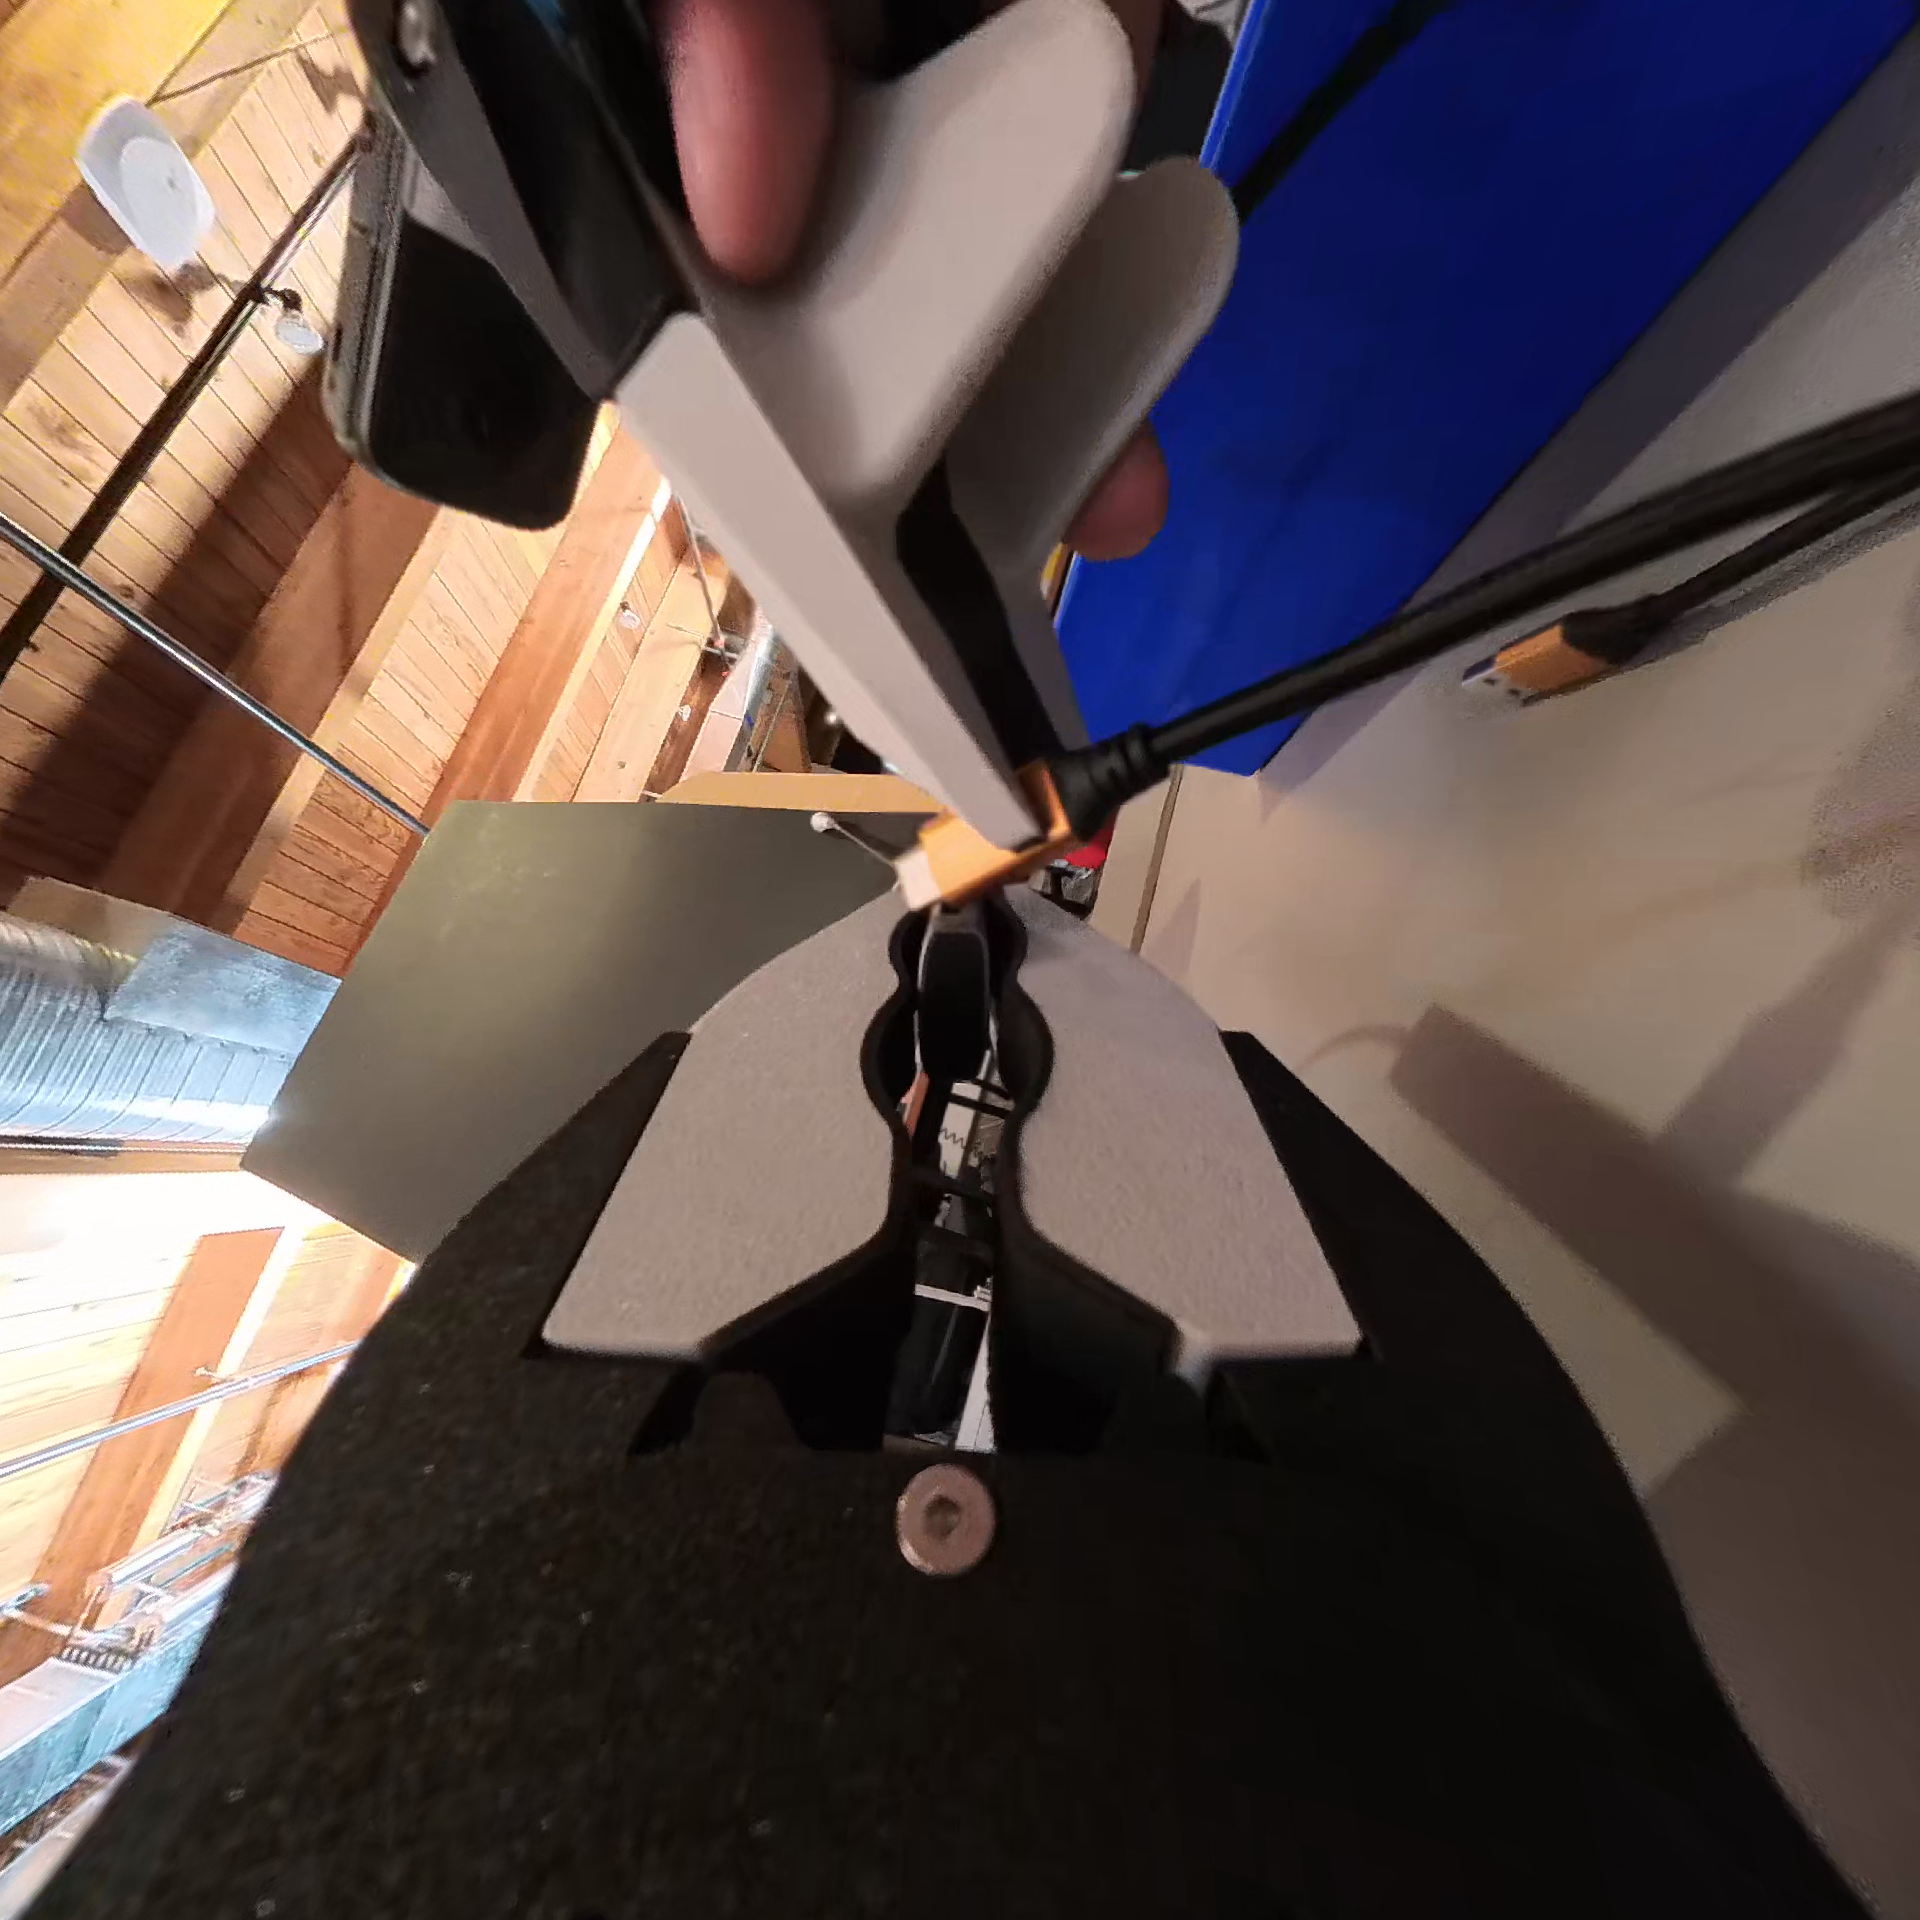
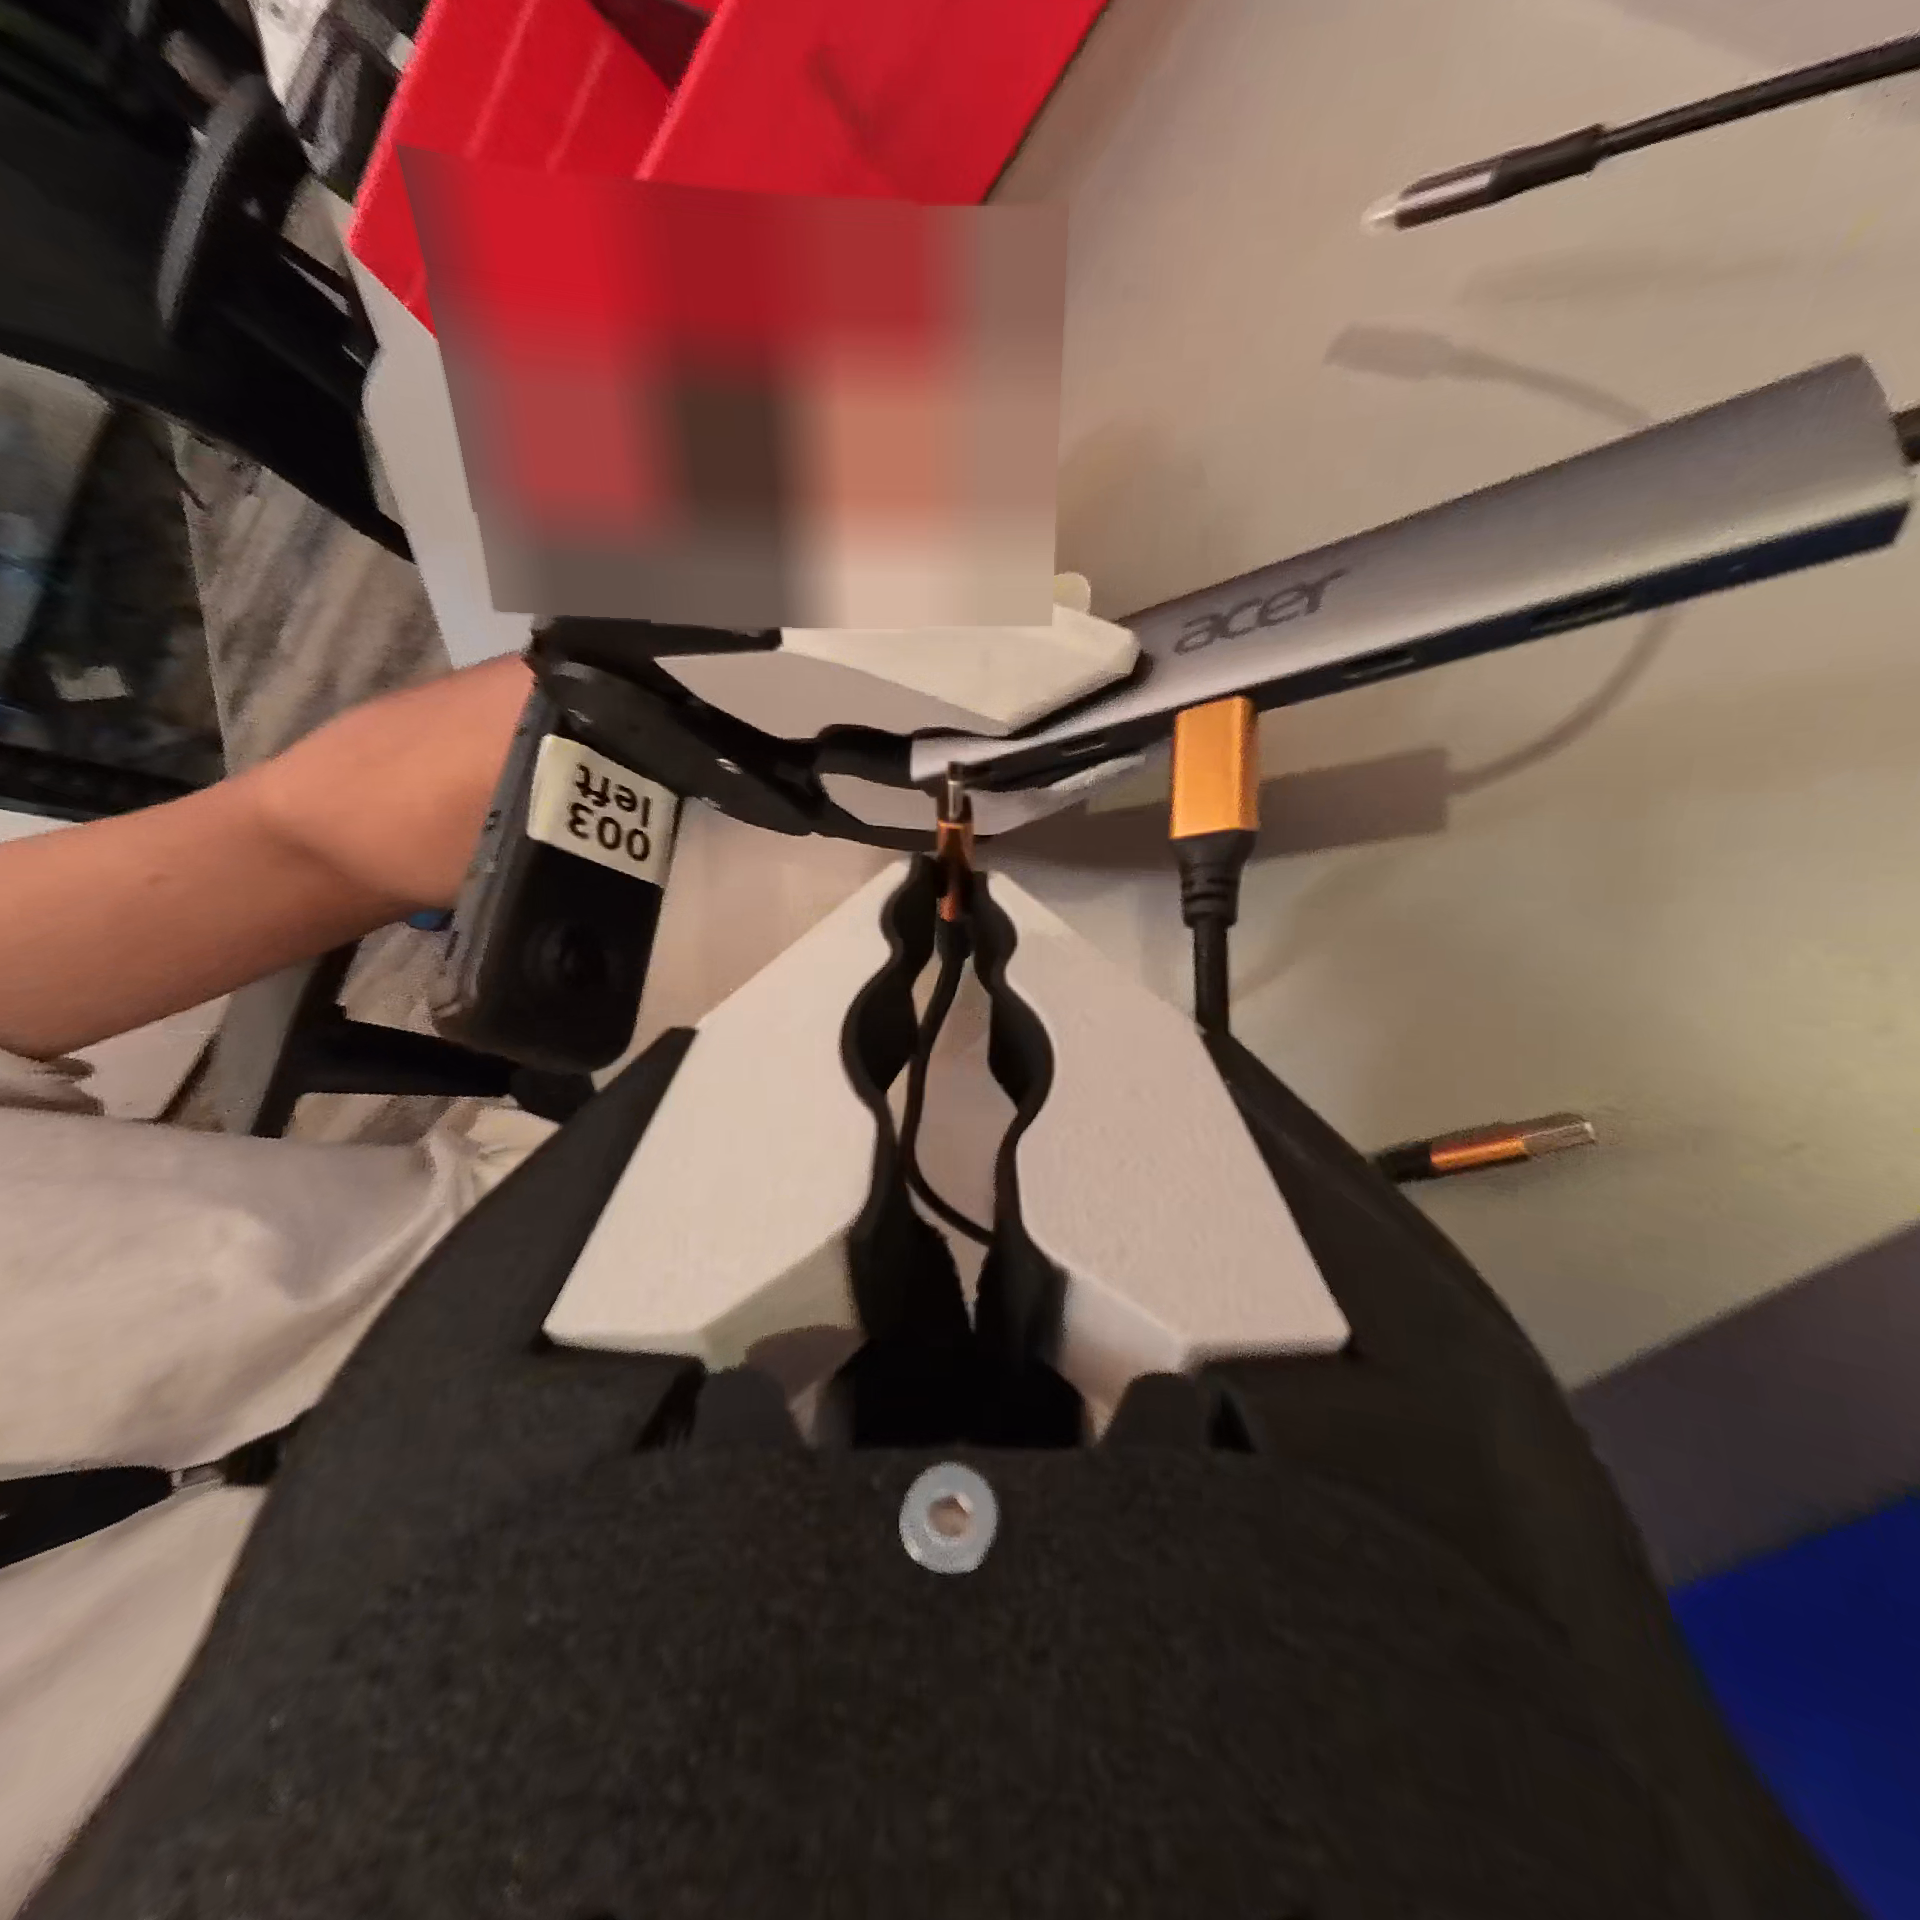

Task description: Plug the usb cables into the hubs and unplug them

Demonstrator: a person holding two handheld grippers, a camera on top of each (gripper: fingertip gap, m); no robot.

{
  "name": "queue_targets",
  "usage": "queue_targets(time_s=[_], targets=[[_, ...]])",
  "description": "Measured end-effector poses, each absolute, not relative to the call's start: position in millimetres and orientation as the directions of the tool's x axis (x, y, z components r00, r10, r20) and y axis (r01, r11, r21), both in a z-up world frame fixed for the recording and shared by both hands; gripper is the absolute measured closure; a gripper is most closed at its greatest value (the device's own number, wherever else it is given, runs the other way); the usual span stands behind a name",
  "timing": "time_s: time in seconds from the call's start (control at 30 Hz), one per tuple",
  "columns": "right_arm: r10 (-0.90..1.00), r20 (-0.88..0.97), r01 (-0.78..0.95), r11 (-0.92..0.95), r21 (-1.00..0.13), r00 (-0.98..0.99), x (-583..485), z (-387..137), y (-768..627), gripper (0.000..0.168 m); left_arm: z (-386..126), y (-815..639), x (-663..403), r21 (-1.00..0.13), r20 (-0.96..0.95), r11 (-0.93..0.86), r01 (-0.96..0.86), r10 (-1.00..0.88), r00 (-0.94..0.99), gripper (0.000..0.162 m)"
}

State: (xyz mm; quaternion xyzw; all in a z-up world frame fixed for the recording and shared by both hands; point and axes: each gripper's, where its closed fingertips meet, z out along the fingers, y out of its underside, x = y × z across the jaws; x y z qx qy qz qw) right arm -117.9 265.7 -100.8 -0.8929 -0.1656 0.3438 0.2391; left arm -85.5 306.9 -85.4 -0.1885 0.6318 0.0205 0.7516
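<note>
A grey slim hub [image 2: 1455, 561] hangs tilted above the pale table. My left gripper [image 2: 1101, 727] is shut on its near end; in the left wrist view its fingertips [image 1: 956, 925] are closed on something dark. My right gripper [image 2: 954, 883] is shut on a small orange connector [image 2: 952, 847] with a thin black cable. The connector's metal tip touches the hub's end corner. A larger orange plug [image 2: 1210, 769] on a black cable sits in the hub's side. In the left wrist view the right gripper [image 1: 1013, 836] comes down from above, with an orange plug [image 1: 977, 862] at its tip.
A loose orange USB plug [image 2: 1486, 1148] lies on the table [image 2: 1558, 987]; it also shows in the left wrist view [image 1: 1538, 665]. A black plug [image 2: 1496, 192] lies farther back. A red bin [image 2: 582, 114] stands behind. A blue box [image 1: 1455, 312] stands beside the table. A person's forearm [image 2: 260, 831] reaches in. Left tips to right tips: about 5 cm.
</note>
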Motion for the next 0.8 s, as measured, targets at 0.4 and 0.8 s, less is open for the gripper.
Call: queue_targets(time_s=[0.4, 0.8], targets=[[0.854, -0.215, 0.659, -0.505, -0.557, 0.473, -163.2, -166.3, 194.8, 0.164, -98.8, 370.8, -99.3, -0.434, -0.9, 0.759, -0.485, -0.34, 0.274, 0.152], [0.371, 0.907, 0.976, -0.155, -0.15, 0.198, -97.3, -100.2, 266.4, 0.164, -94.2, 374.6, -102.5, -0.586, -0.81, 0.693, -0.421, -0.483, 0.333, 0.152]])
